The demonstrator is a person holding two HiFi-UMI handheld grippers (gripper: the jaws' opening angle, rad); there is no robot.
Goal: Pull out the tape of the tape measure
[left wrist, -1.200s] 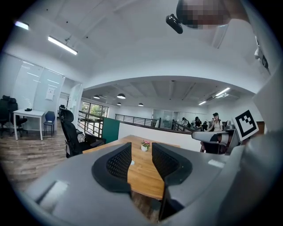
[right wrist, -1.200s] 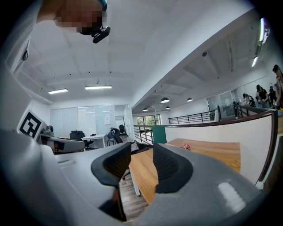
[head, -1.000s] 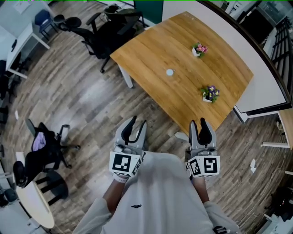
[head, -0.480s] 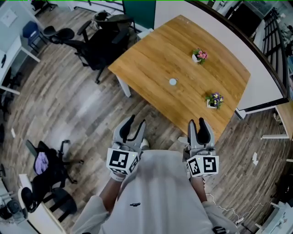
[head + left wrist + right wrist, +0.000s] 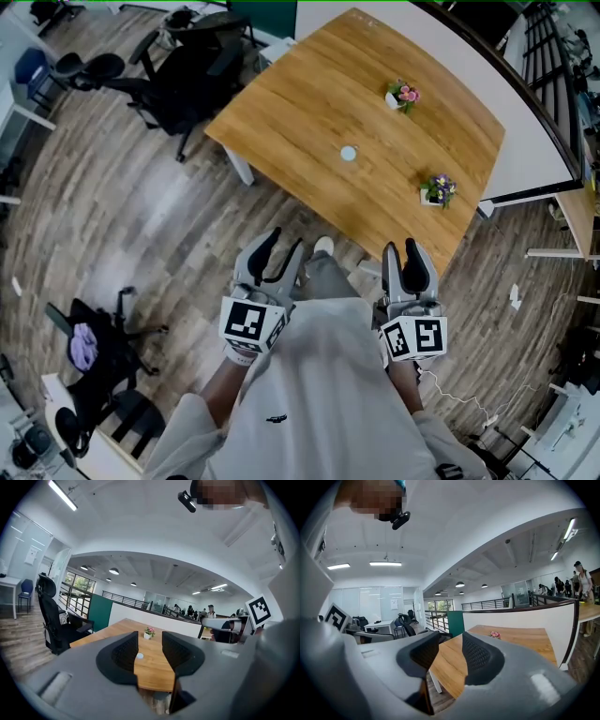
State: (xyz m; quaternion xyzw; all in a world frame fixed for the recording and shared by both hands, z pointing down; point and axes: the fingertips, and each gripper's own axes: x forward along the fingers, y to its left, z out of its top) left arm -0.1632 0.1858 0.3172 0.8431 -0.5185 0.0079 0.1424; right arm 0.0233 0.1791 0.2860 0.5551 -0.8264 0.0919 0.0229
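**Short of the table: approach to the tape measure, both grippers empty**

Item 1, nearest. You are holding the left gripper (image 5: 284,247) and the right gripper (image 5: 405,251) side by side at your waist, pointing toward the table. Both are standing part-open with jaws apart and are gripping nothing. Only tabletop is showing through each gap.

Item 2. The wooden table (image 5: 309,103) is lying with its near edge just ahead of the jaws. Step in hand, as judged: closing in on the work. You are probably needing to come nearer until the tape measure is within easy reach. Then you should be lowering one gripper onto the case to pin it and bringing the other to the tape's end tab. Arriving with jaws apart is saving you a re-opening.

Item 3. The tape measure (image 5: 348,152) is resting near the table's middle, well apart from both grippers. It is showing as a small, round, pale disc lying flat. No tape is showing drawn out, and the tab's side is too small to tell. It is looking light and smooth, so it may be sliding on the wood unless held down.

Item 4, farthest. A purple flower pot (image 5: 436,190) and a pink flower pot (image 5: 403,95) are standing well apart from the disc.
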